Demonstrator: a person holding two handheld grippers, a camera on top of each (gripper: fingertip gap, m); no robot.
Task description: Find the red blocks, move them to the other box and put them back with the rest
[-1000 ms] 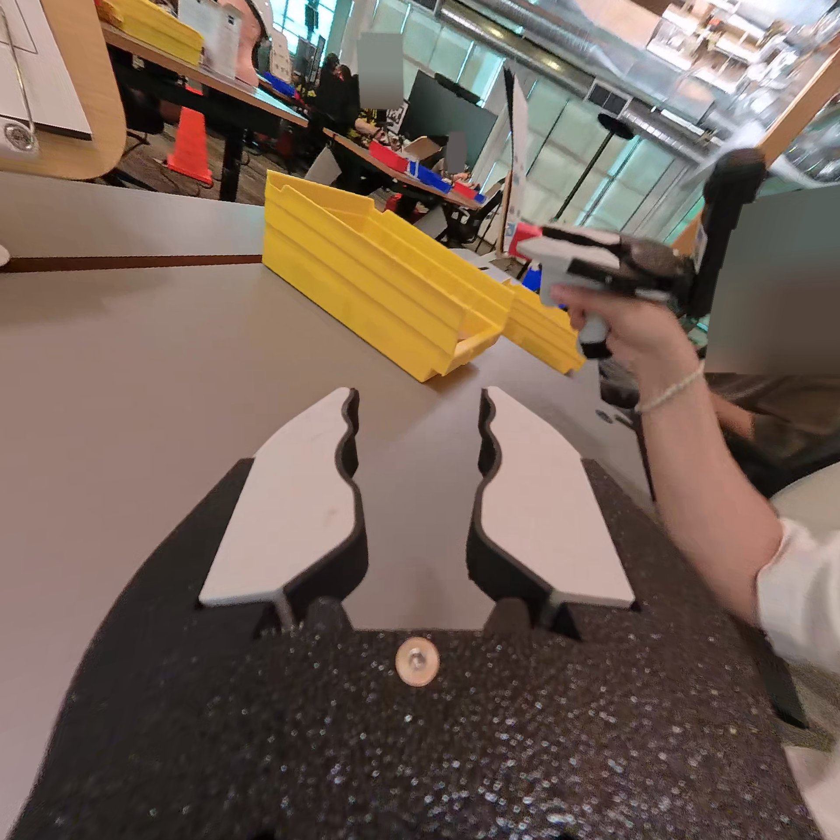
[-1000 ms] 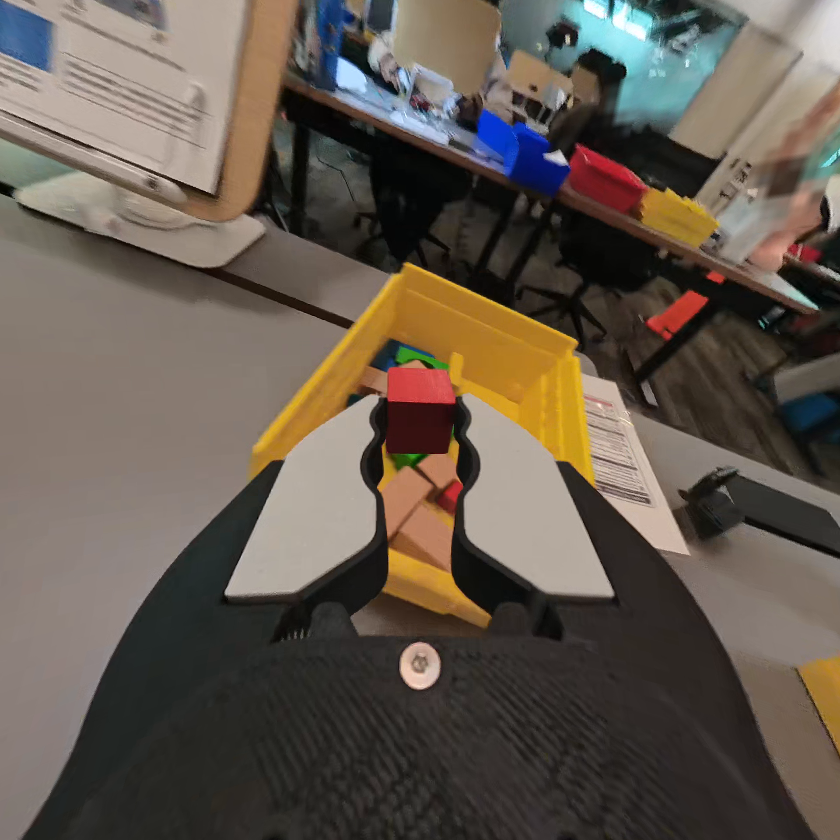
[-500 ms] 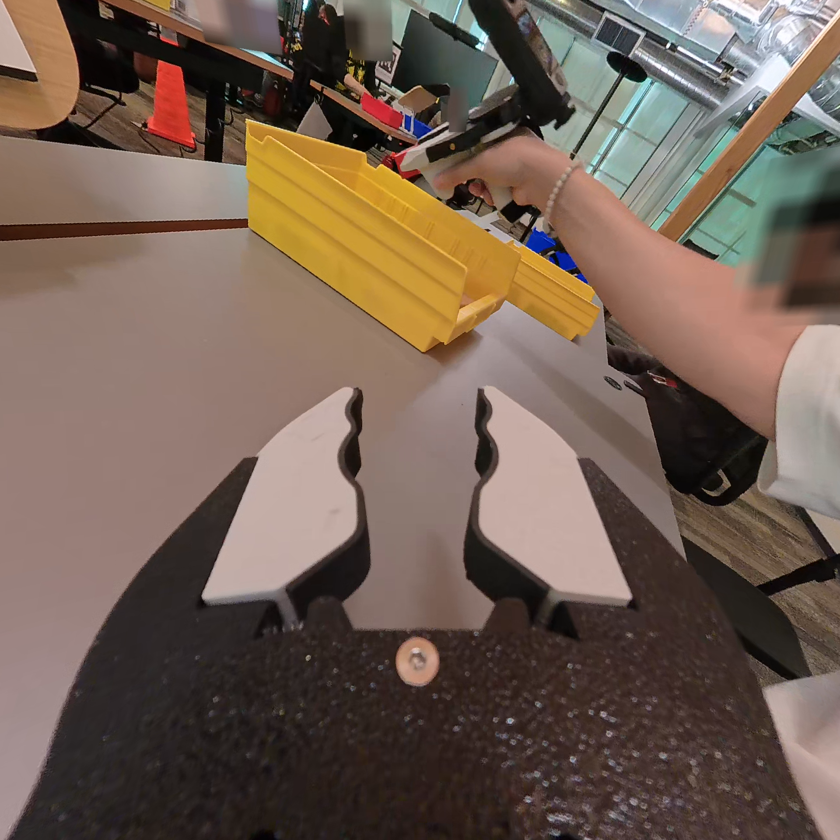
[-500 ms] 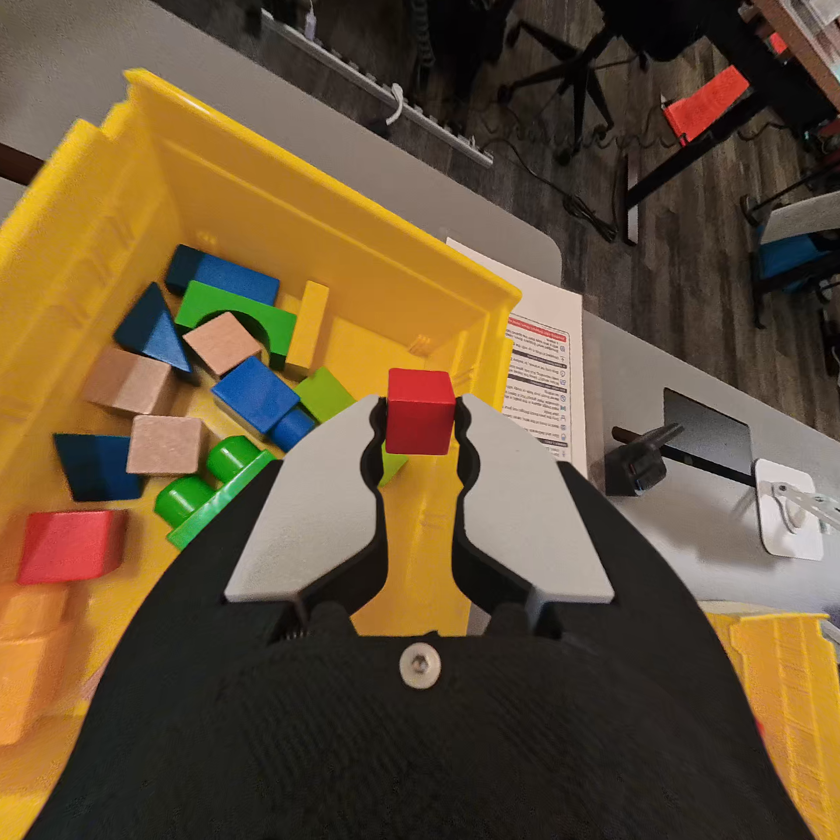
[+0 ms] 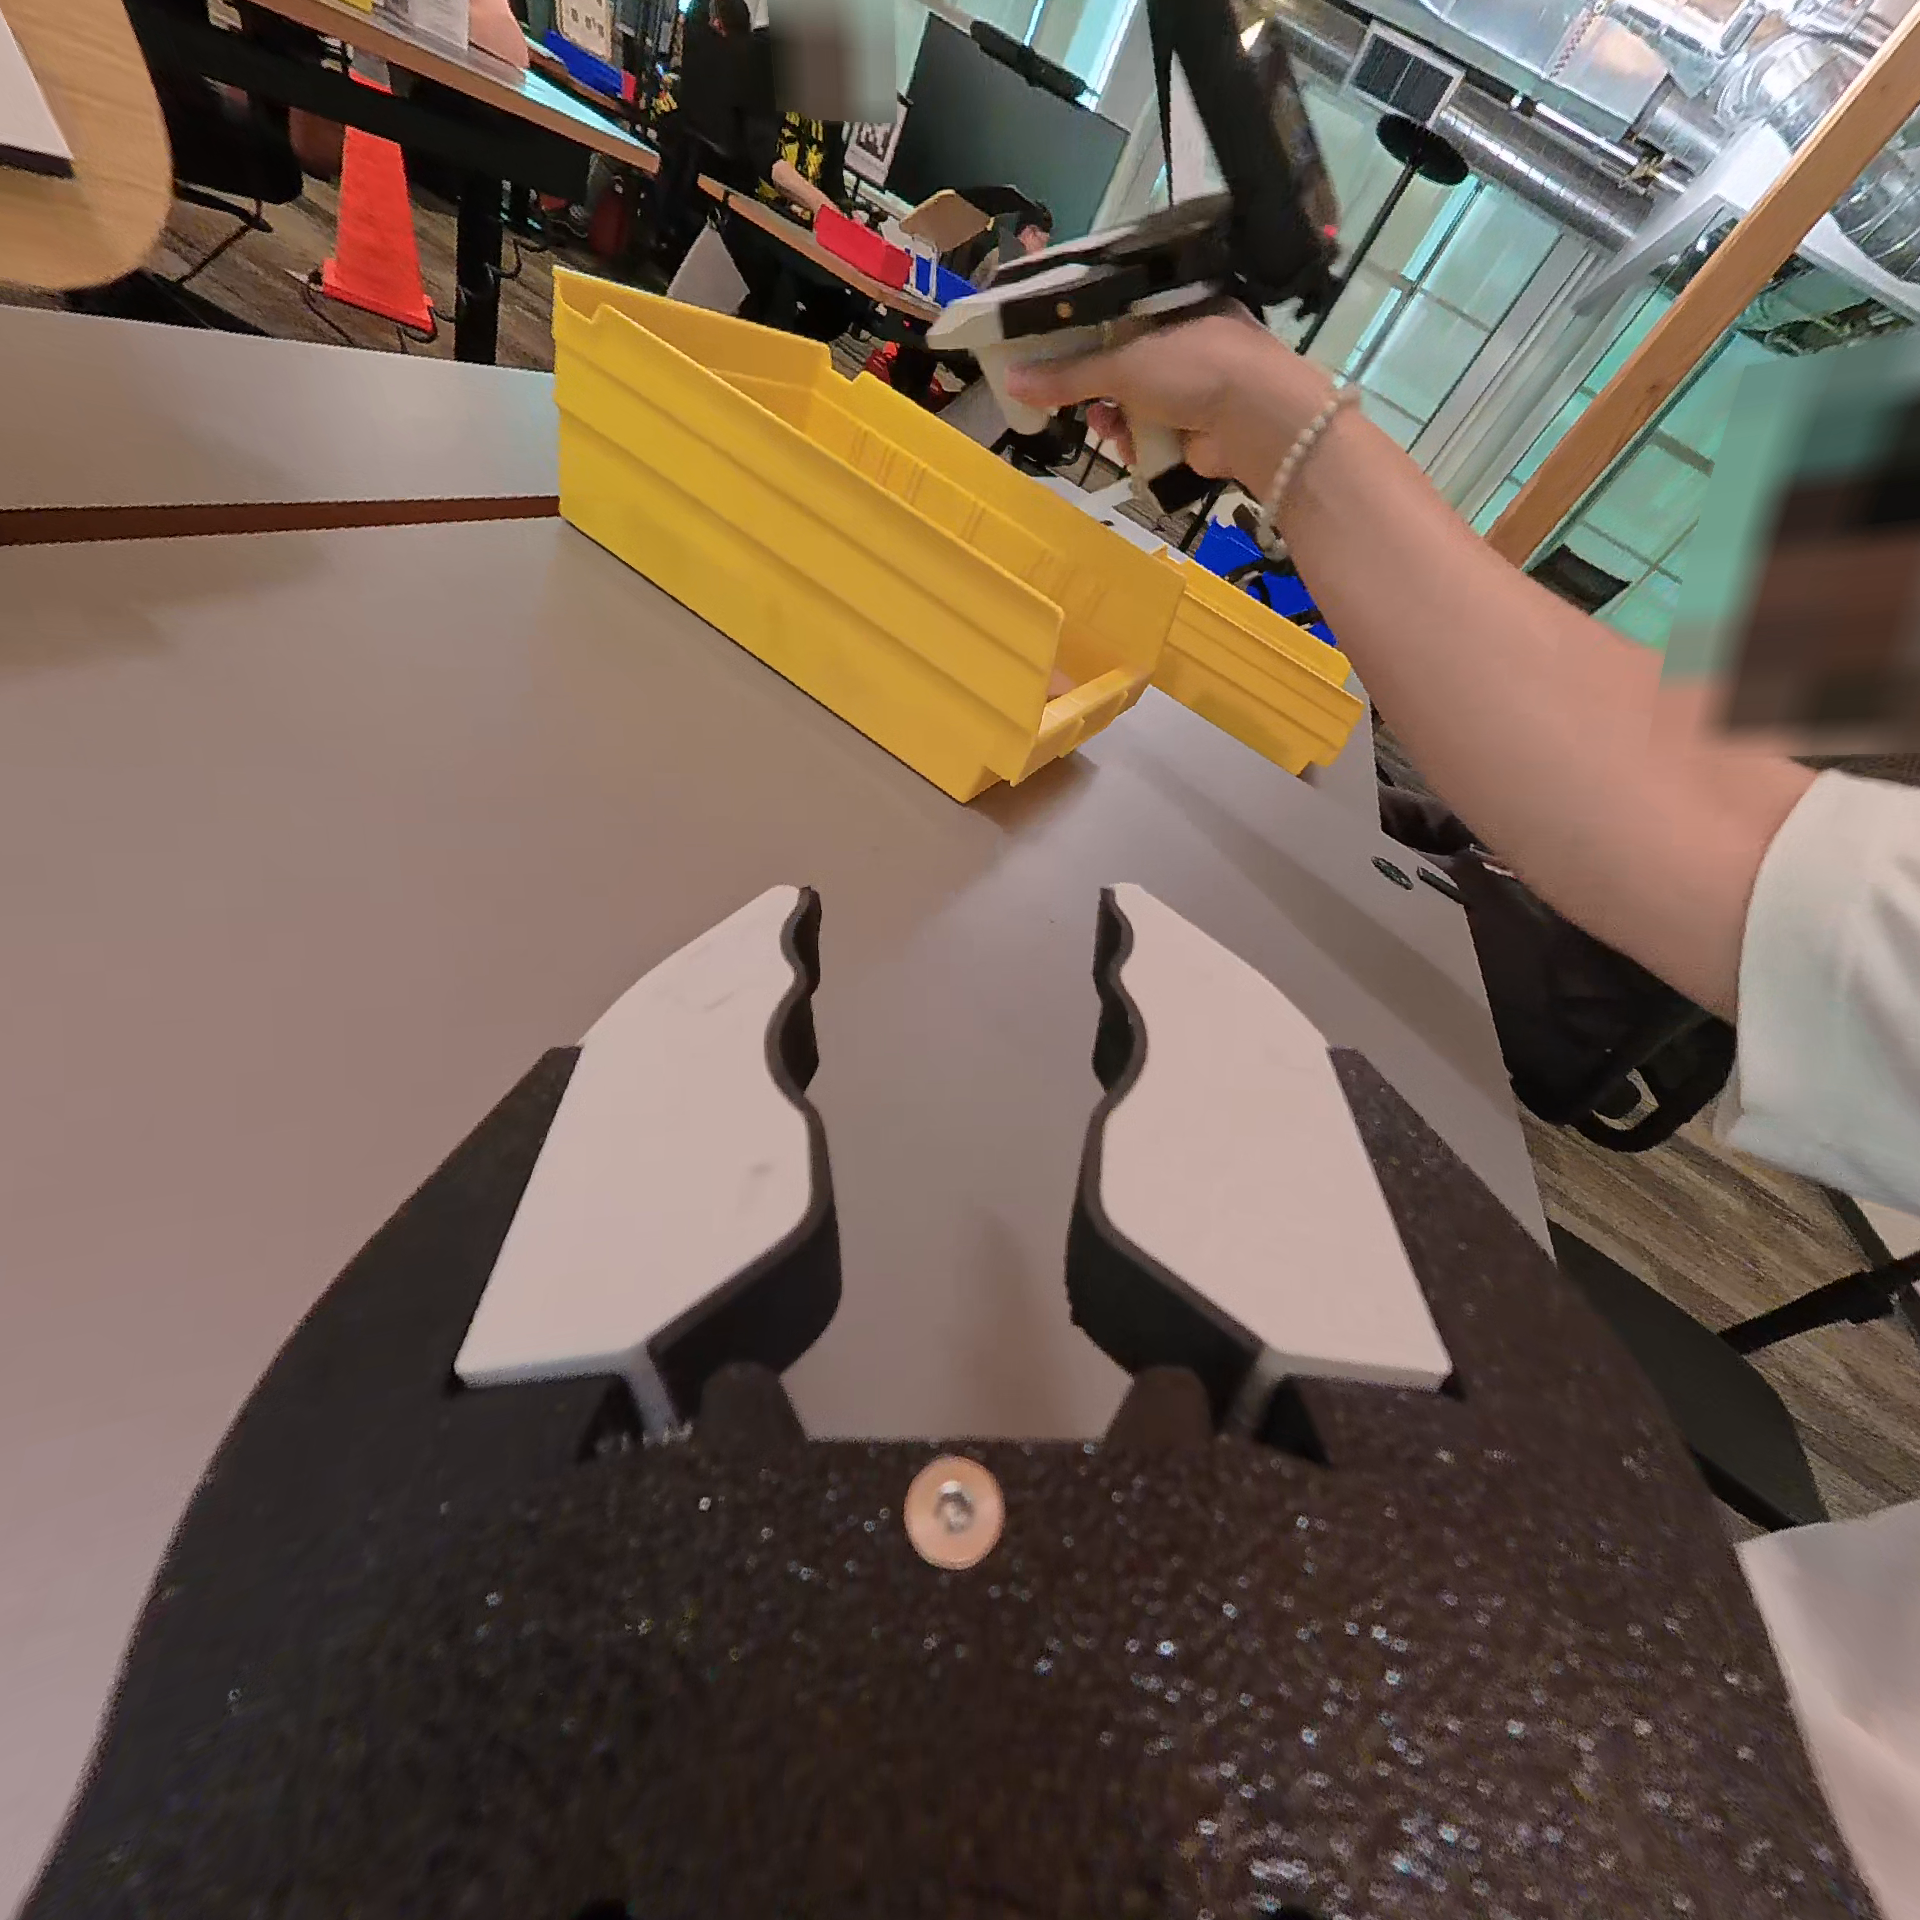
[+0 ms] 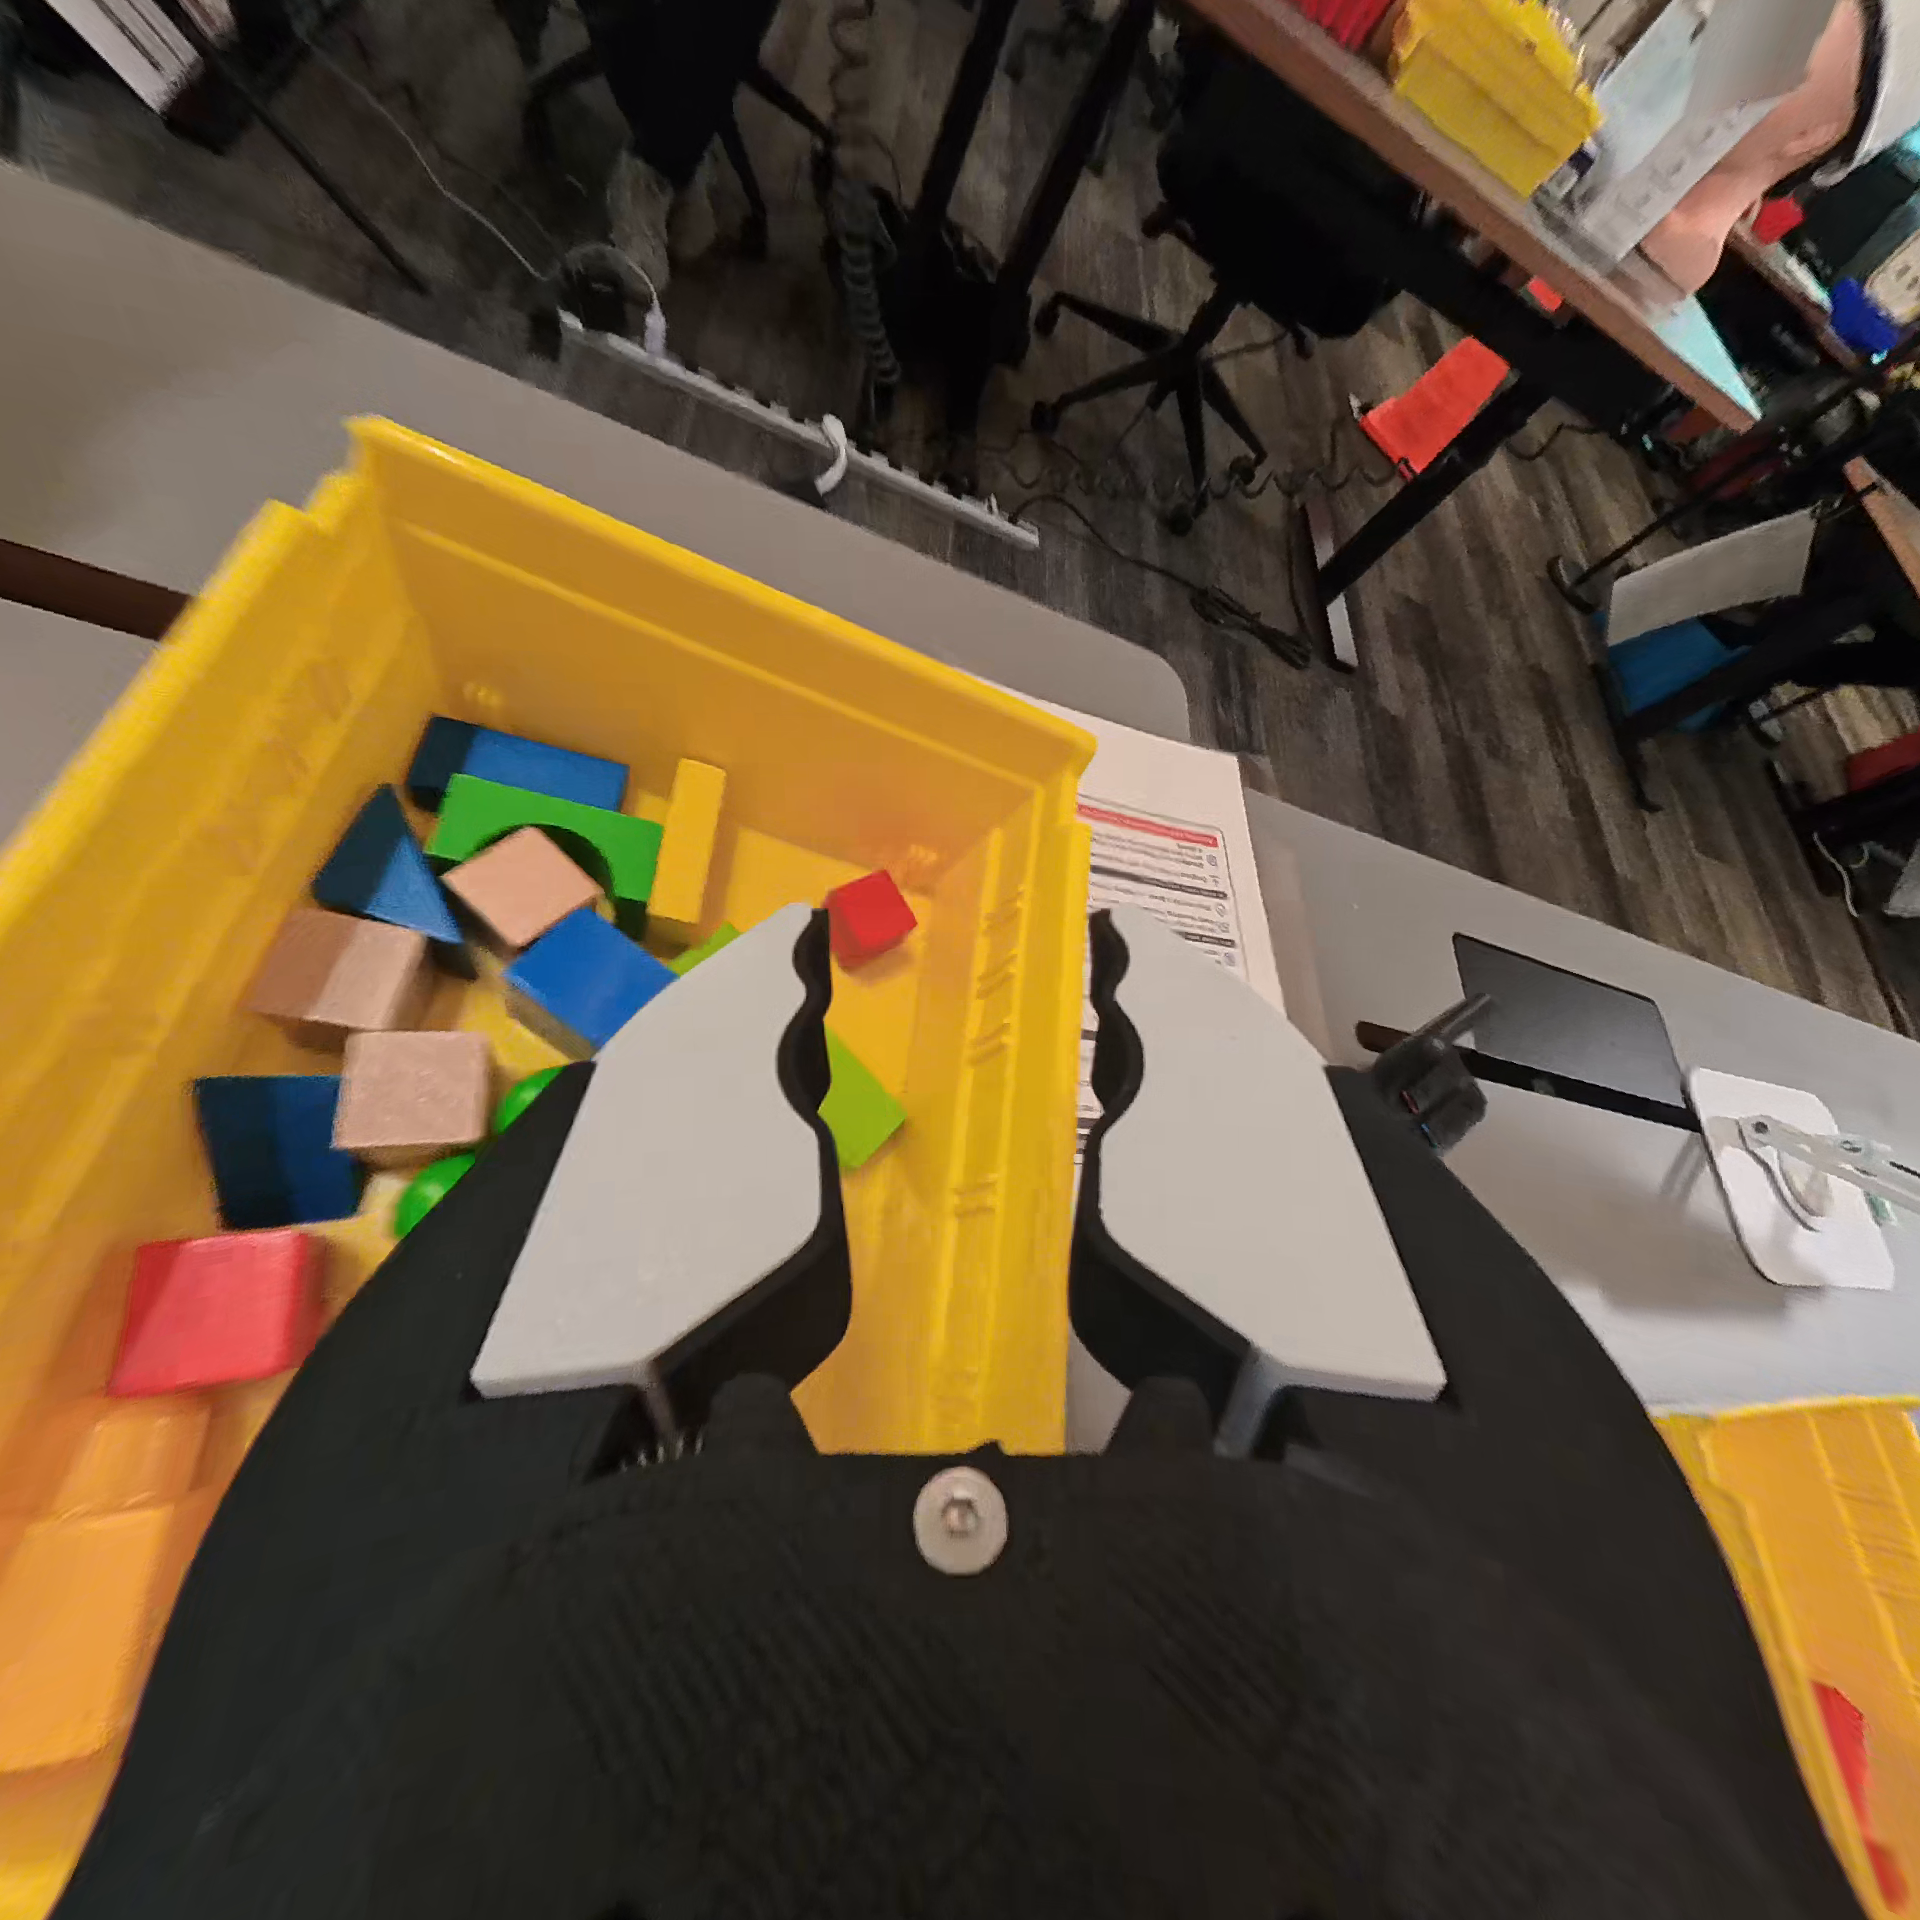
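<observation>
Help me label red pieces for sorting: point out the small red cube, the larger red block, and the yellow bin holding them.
small red cube [image 6: 871, 918], right wrist view, top face.
larger red block [image 6: 213, 1311], right wrist view, upper face.
yellow bin [image 6: 665, 623], right wrist view, far wall.

Left wrist view: the near wall of the yellow bin [image 5: 790, 540] hides its contents; only a sliver of a pale object shows at its open end. The second yellow bin [image 5: 1257, 665] behind it is largely covered. The right gripper's fingers are hidden behind the hand [image 5: 1164, 395] and housing.

Right wrist view: the right gripper [image 6: 958, 935] body covers the near part of the bin; the green blocks [image 6: 852, 1107] beside it show only partly. The orange blocks [image 6: 94, 1558] at lower left are blurred and cut by the edge. The small red block [image 6: 871, 914] is motion-blurred. The other bin [image 6: 1808, 1621] is cut off at right.
</observation>
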